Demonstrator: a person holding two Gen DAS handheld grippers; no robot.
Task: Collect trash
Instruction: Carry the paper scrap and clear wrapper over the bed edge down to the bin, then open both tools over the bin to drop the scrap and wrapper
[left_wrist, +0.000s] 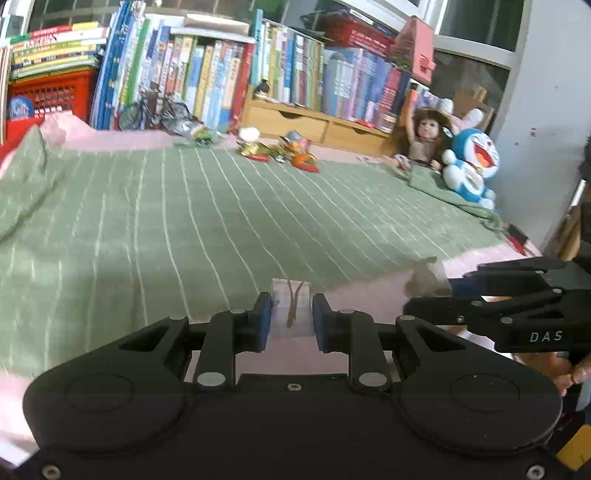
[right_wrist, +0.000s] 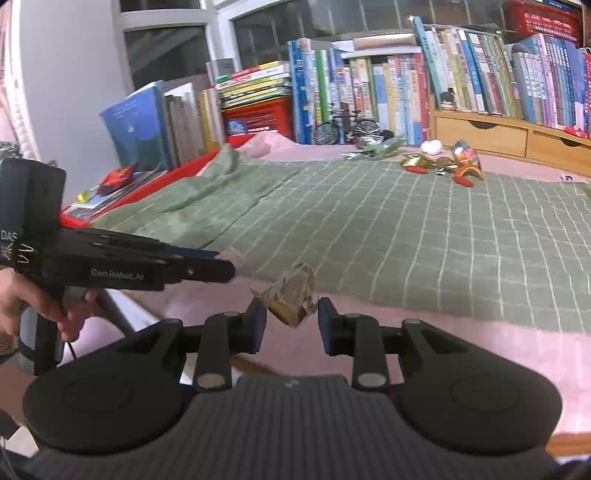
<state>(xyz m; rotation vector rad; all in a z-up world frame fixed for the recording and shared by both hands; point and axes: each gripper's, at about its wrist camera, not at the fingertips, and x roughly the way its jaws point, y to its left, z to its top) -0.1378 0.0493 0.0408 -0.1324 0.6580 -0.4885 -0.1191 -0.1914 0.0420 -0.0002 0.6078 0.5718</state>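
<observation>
1. Bedroom setup: a bed (left_wrist: 221, 221) with a green striped blanket over a pink sheet, and packed rows of books (left_wrist: 207, 70) along the far side under the windows.
2. Left tongs (left_wrist: 291, 317) are clamped on a clear plastic wrapper (left_wrist: 291, 308) with a brown streak on it. It sits upright between the blue pads, sticking out past the tips, over the pink edge of the bed.
3. Right tongs (right_wrist: 292, 319) are pinched on a crumpled gold foil wrapper (right_wrist: 291, 295). The jaws stand a bit apart because the wad is bulky, and most of it pokes up above the pads.
4. Each tongs shows up in the other's camera, so they're side by side near the bed's near edge. A hand (right_wrist: 33, 306) is on the left one's trigger grip.
5. More trash is way over on the far side of the bed, well apart from both tongs: a pile of gold and red-orange snack wrappers (left_wrist: 284, 151), a green wrapper (left_wrist: 195, 138) and a white wad (left_wrist: 249, 133) just beside them.
6. A doll (left_wrist: 421, 140) and a blue-and-white plush cat (left_wrist: 471, 166) sit in the far right corner, and a small model bicycle (right_wrist: 345, 127) stands against the books.
</observation>
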